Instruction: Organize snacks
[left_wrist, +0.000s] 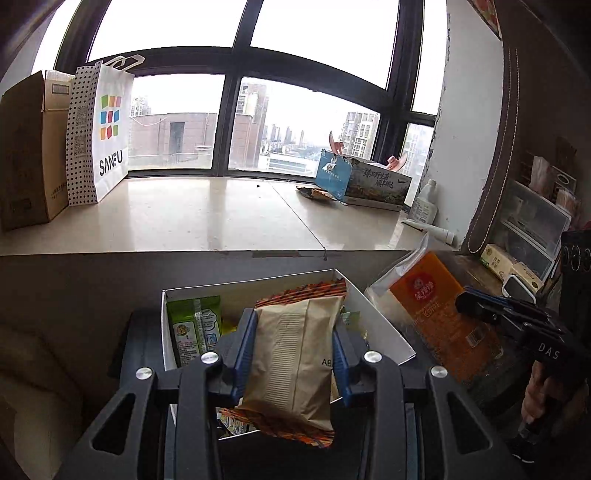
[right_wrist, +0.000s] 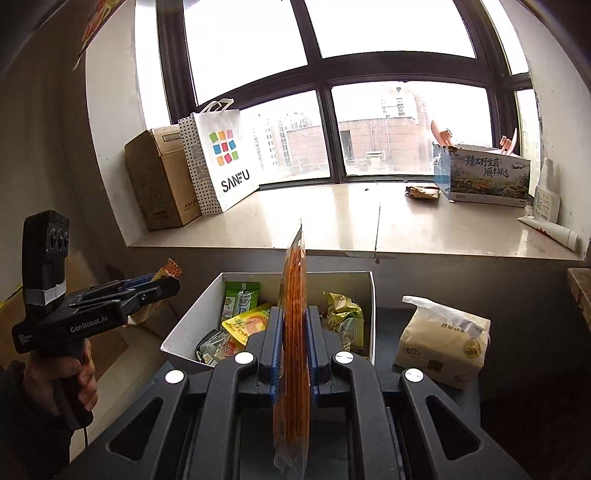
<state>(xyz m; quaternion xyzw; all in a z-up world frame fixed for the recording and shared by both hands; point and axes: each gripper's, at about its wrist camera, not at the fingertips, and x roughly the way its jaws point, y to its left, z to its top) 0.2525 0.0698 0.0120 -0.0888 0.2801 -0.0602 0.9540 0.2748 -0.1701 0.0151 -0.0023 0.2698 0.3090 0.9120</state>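
My left gripper is shut on a tan snack packet with orange-patterned ends and holds it above the open white box. The box holds a green packet and several other snacks. My right gripper is shut on a flat orange snack bag, held edge-on above the same white box, where green and yellow packets lie. The orange bag and right gripper also show at the right of the left wrist view. The left gripper shows at the left of the right wrist view.
A wide stone windowsill runs behind the box, with a cardboard carton, a SANFU paper bag and a printed box on it. A pack of tissues sits right of the white box. Shelving with drawers stands at the far right.
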